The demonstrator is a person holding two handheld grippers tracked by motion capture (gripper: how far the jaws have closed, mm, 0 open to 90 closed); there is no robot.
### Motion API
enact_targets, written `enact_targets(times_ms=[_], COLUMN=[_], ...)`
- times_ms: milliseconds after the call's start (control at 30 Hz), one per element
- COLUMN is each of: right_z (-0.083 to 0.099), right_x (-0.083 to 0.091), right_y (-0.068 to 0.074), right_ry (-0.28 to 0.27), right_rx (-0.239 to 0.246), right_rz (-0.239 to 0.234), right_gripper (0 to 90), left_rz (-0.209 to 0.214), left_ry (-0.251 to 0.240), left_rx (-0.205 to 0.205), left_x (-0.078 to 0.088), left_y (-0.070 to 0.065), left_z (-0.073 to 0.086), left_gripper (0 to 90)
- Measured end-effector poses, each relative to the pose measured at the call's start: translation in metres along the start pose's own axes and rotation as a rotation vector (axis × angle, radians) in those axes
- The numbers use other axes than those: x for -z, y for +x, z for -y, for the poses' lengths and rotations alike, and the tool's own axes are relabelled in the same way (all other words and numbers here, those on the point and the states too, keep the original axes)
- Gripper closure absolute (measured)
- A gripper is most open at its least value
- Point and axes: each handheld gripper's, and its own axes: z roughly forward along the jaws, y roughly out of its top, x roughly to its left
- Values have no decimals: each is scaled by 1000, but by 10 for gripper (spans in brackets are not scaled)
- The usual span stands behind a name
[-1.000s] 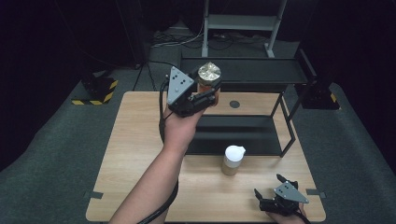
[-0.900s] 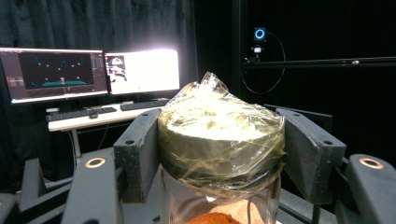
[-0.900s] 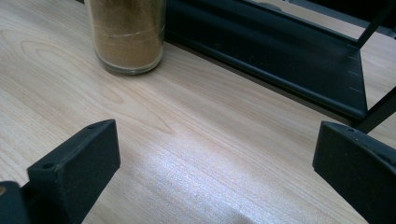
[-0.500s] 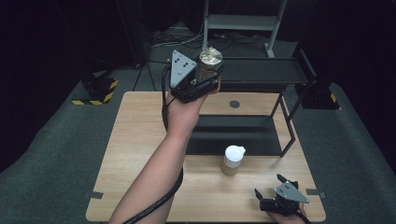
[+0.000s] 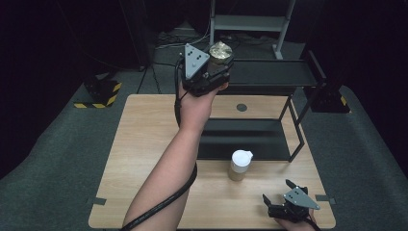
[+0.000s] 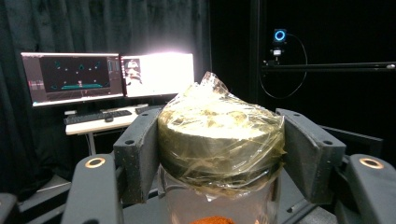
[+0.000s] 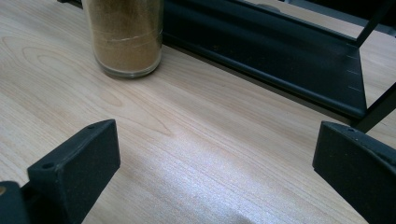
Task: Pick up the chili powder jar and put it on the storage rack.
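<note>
My left gripper (image 5: 217, 65) is raised over the table's far side, beside the left end of the black rack's top shelf (image 5: 274, 73). It is shut on a glass jar (image 5: 221, 51) whose gold lid is wrapped in crinkled clear film. In the left gripper view both jaws press the sides of the jar's lid (image 6: 219, 126), and something orange shows inside the glass below. My right gripper (image 5: 278, 191) rests at the table's near right corner, open, with bare wood between its jaws (image 7: 215, 158). A white-lidded jar of brown powder (image 5: 240, 165) (image 7: 125, 37) stands ahead of it.
The black two-level rack stands on the right half of the wooden table (image 5: 144, 144), with its lower shelf (image 5: 250, 139) (image 7: 280, 65) just behind the powder jar. A dark round mark (image 5: 241, 107) lies on the table under the top shelf. Monitors (image 6: 112, 77) glow beyond the table.
My left hand has carried the wrapped jar upward and farther back, level with the rack's top shelf. The right gripper and the powder jar have kept still.
</note>
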Motion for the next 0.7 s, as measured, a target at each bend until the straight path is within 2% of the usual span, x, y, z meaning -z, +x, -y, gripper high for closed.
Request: enact_targets(times_ms=[367,700], right_z=[1,0], right_x=[0,0], right_y=[0,2], right_ry=[-3,1], right_rx=[2,13], right_rz=[0,1], right_gripper=[0,0], left_rz=[-42,-62], left_ry=[6,20], left_rx=[4,13], left_x=[-15,-25], left_y=[6,10], left_z=[1,4], left_gripper=[344,344])
